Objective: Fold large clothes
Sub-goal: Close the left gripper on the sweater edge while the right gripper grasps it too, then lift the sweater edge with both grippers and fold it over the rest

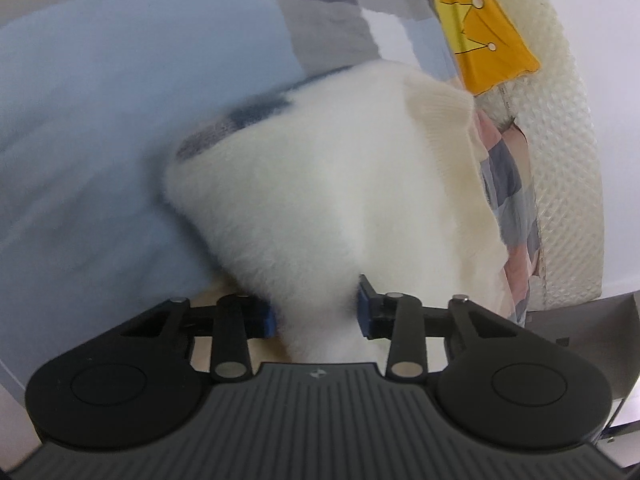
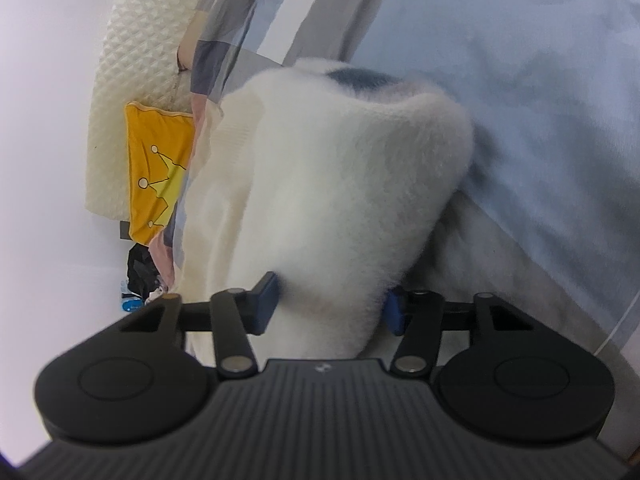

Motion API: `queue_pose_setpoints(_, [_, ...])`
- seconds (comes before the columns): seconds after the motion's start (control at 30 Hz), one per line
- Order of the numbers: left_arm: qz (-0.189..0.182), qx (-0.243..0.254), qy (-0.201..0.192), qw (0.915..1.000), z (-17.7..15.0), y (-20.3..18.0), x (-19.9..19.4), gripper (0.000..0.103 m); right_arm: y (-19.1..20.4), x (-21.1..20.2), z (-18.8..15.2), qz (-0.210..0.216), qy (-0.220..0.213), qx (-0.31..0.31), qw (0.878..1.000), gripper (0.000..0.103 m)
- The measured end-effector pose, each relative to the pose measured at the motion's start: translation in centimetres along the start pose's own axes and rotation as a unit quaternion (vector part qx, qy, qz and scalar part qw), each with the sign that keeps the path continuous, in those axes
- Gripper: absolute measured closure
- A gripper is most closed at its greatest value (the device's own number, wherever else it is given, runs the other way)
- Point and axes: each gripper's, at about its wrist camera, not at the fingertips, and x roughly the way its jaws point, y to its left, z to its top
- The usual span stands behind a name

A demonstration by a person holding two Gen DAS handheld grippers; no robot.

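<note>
On the bed (image 1: 72,128), the white fuzzy sweater (image 1: 320,184) runs lengthwise away from both tools; left tool (image 1: 316,312) and right tool (image 2: 330,306) each clamp its near edge.

My left hand-held gripper (image 1: 317,312) has the fluffy sweater (image 1: 320,184) between its fingers. My right hand-held gripper (image 2: 330,304) has it too. The sweater lies on the bed (image 1: 80,128). Behind the sweater lies a patchwork blanket (image 2: 240,24). A pillow with a crown (image 1: 480,28) sits beside the blanket, leaning on the padded headboard (image 1: 568,152).
</note>
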Motion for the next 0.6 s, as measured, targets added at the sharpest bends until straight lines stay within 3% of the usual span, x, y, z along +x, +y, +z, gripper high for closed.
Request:
queue_pose_setpoints(0.13, [-0.007, 0.022, -0.018, 0.9996, 0.0, -0.7, -1.0, 0.069, 0.6, -0.5, -0.3, 0.004, -0.008, -0.022, 1.0, 0.063])
queue_pose_setpoints(0.3, [-0.018, 0.111, -0.07, 0.9911, -0.8, -3.5, -3.4, 0.072, 1.2, -1.5, -0.4, 0.036, -0.022, -0.034, 0.999, 0.069])
queue_pose_setpoints(0.47, [-0.037, 0.127, -0.086, 0.9876, -1.1, -4.2, -5.3, 0.074, 2.3, -2.9, -0.5, 0.062, -0.03, -0.063, 0.996, 0.074])
queue_pose_setpoints(0.6, [-0.05, 0.172, -0.097, 0.979, -1.7, -5.3, -7.5, 0.076, 3.1, -4.1, -0.6, 0.071, -0.041, -0.093, 0.992, 0.076])
